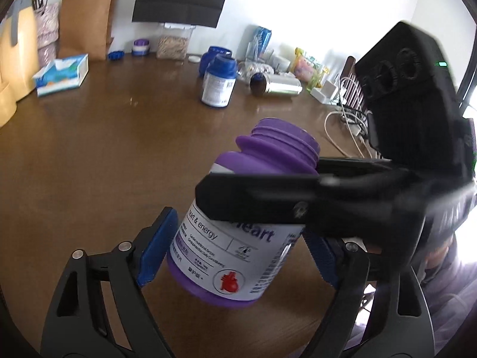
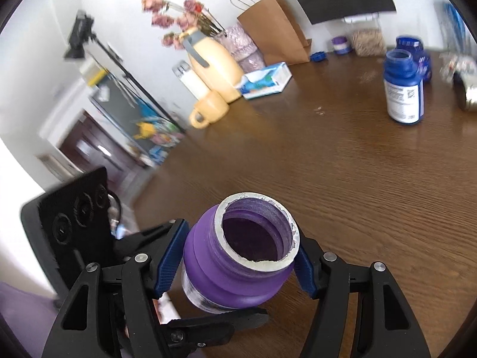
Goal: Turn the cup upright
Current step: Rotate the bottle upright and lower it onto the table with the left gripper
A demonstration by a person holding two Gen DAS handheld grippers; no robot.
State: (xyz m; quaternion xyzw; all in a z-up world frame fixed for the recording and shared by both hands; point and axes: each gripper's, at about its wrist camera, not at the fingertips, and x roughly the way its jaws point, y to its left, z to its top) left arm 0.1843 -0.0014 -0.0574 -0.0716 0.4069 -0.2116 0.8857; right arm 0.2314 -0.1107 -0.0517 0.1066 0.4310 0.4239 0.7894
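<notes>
I judged the flip nearly done: the lidless purple plastic bottle with a white label (image 1: 235,235) sat tilted, mouth up, between my left gripper (image 1: 235,247) pads while the right gripper (image 2: 235,265) clamped its neck; next, lower it onto the brown wooden table (image 1: 104,155).

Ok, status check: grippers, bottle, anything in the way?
Both grippers on the purple bottle: right gripper shut on it, left gripper pads flanking, contact unclear. Bottle tilted, mouth open, off the table. Nothing nearby; blue bottle far.

Bare tabletop (image 2: 328,179) ahead; blue bottle (image 2: 403,86) far right.
</notes>
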